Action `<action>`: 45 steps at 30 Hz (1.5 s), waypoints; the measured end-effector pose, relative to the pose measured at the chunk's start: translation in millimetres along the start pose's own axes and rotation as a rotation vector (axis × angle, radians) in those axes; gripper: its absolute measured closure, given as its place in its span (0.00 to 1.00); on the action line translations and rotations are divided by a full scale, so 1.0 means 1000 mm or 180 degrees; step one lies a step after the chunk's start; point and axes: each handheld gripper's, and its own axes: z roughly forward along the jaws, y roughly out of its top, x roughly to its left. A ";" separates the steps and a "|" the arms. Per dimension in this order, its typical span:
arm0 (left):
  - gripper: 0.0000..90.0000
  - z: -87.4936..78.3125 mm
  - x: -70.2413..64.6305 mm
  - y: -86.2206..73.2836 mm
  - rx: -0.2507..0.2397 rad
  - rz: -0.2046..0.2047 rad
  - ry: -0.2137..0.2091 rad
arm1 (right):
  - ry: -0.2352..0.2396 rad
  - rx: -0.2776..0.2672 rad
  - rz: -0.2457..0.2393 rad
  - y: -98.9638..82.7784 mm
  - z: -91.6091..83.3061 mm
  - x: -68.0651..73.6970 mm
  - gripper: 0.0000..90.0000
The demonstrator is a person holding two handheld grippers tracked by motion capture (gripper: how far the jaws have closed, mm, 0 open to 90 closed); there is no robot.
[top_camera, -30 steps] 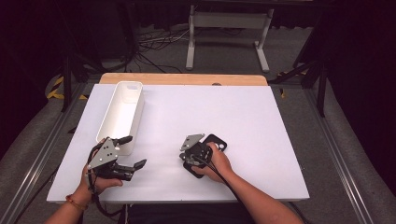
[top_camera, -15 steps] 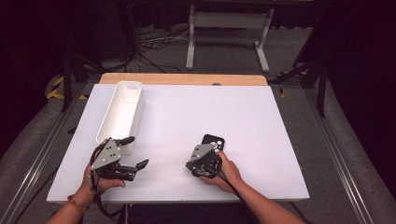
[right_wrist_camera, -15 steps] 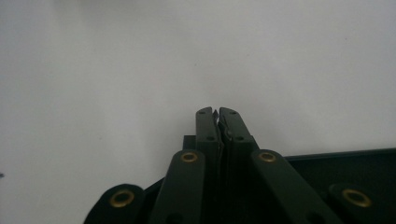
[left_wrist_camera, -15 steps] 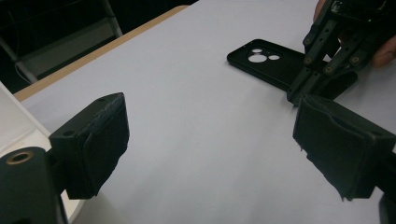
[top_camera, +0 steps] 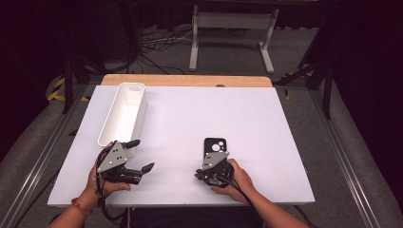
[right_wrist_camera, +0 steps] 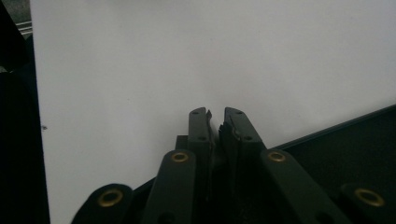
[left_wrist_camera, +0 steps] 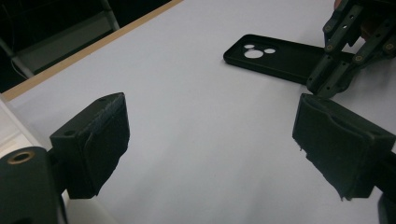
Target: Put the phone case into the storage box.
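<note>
Phone case (top_camera: 215, 147): I saw it lying flat on the white table (top_camera: 266, 128), near the front edge, camera holes facing away.
Right gripper (top_camera: 202, 175): I had it at the case's near end, jaws just opening to a narrow slit, nothing between them.
Left gripper (top_camera: 141, 155): I held it wide apart, empty, just beside the white tray (top_camera: 124, 114).

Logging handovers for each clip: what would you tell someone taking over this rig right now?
Left gripper: fingers wide open, nothing between them, beside the near end of the white tray.
Right gripper: fingers have just been opening to a narrow gap with nothing visibly between them, at the near end of the black phone case.
The case lies flat on the white table, apart from the tray.
Done: the case is set down.
Left: probably regrasp the case and move it, perhaps into the tray.
</note>
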 end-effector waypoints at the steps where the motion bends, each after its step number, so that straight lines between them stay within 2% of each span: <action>1: 0.13 0.001 -0.001 0.000 -0.0001 -0.0014 -0.0029 | -0.0013 -0.0022 -0.0013 -0.001 -0.002 0.001 0.90; 5: 0.15 0.004 -0.003 0.001 0.0030 -0.0026 -0.0023 | -0.0057 -0.0243 -0.0031 -0.001 -0.015 0.000 0.85; 10: 0.16 0.003 -0.002 0.003 0.0011 -0.0093 -0.0041 | -0.0208 -0.0466 0.0026 -0.004 -0.034 -0.006 0.80; 11: 0.17 0.003 -0.002 0.003 0.0025 -0.0103 -0.0034 | -0.0358 -0.0562 0.0032 -0.008 -0.044 -0.010 0.77; 12: 0.17 0.004 -0.001 0.003 0.0031 -0.0115 -0.0049 | -0.0358 -0.0562 0.0032 -0.008 -0.044 -0.010 0.77; 15: 0.17 0.008 -0.001 0.004 0.0064 -0.0154 -0.0071 | -0.0592 -0.0651 0.0039 -0.017 -0.057 -0.017 0.73; 16: 0.18 0.011 -0.002 0.004 0.0096 -0.0162 -0.0060 | -0.0713 -0.0678 0.0091 -0.023 -0.064 -0.022 0.71; 17: 0.19 0.014 -0.003 0.006 0.0145 -0.0173 -0.0001 | -0.0748 -0.0693 0.0121 -0.025 -0.067 -0.024 0.68; 18: 0.19 0.014 -0.003 0.006 0.0145 -0.0173 -0.0001 | -0.0748 -0.0693 0.0121 -0.025 -0.067 -0.024 0.68; 19: 0.19 0.016 -0.003 0.006 0.0162 -0.0192 -0.0005 | -0.0878 -0.0742 0.0181 -0.030 -0.074 -0.027 0.64; 20: 0.19 0.017 -0.004 0.007 0.0161 -0.0229 -0.0019 | -0.0878 -0.0742 0.0181 -0.030 -0.074 -0.027 0.64; 21: 0.19 0.021 -0.004 0.008 0.0213 -0.0262 -0.0019 | -0.0973 -0.0845 0.0217 -0.036 -0.081 -0.030 0.57; 22: 0.19 0.021 -0.004 0.008 0.0213 -0.0262 -0.0019 | -0.1024 -0.0878 0.0233 -0.037 -0.083 -0.031 0.54; 23: 0.19 0.023 -0.004 0.009 0.0212 -0.0277 -0.0049 | -0.1024 -0.0878 0.0233 -0.037 -0.083 -0.031 0.54; 26: 0.19 0.028 -0.007 0.012 0.0236 -0.0275 -0.0105 | -0.1206 -0.1018 0.0305 -0.045 -0.093 -0.035 0.42; 28: 0.19 0.033 -0.010 0.015 0.0236 -0.0261 -0.0146 | -0.1269 -0.1047 0.0352 -0.048 -0.096 -0.038 0.37; 29: 0.18 0.037 -0.013 0.016 0.0252 -0.0219 -0.0252 | -0.1336 -0.1097 0.0412 -0.051 -0.099 -0.040 0.30; 31: 0.18 0.044 -0.016 0.018 0.0289 -0.0209 -0.0265 | -0.1436 -0.1107 0.0417 -0.052 -0.101 -0.041 0.25; 33: 0.18 0.049 -0.018 0.019 0.0309 -0.0197 -0.0283 | -0.1469 -0.1132 0.0429 -0.053 -0.102 -0.041 0.22; 34: 0.18 0.054 -0.019 0.021 0.0346 -0.0171 -0.0282 | -0.1487 -0.1189 0.0473 -0.053 -0.103 -0.042 0.20; 36: 0.17 0.062 -0.021 0.023 0.0377 -0.0170 -0.0298 | -0.1540 -0.1180 0.0520 -0.052 -0.102 -0.042 0.13; 40: 0.17 0.077 -0.025 0.028 0.0498 -0.0214 -0.0312 | -0.1607 -0.1133 0.0483 -0.052 -0.100 -0.041 0.13; 42: 0.19 0.086 -0.028 0.032 0.0566 -0.0263 -0.0292 | -0.1732 -0.1063 0.0406 -0.052 -0.099 -0.039 0.14; 43: 0.19 0.091 -0.028 0.034 0.0630 -0.0254 -0.0330 | -0.1732 -0.1063 0.0406 -0.052 -0.099 -0.039 0.14; 45: 0.19 0.102 -0.031 0.039 0.0680 -0.0326 -0.0305 | -0.1747 -0.1074 0.0407 -0.052 -0.099 -0.039 0.15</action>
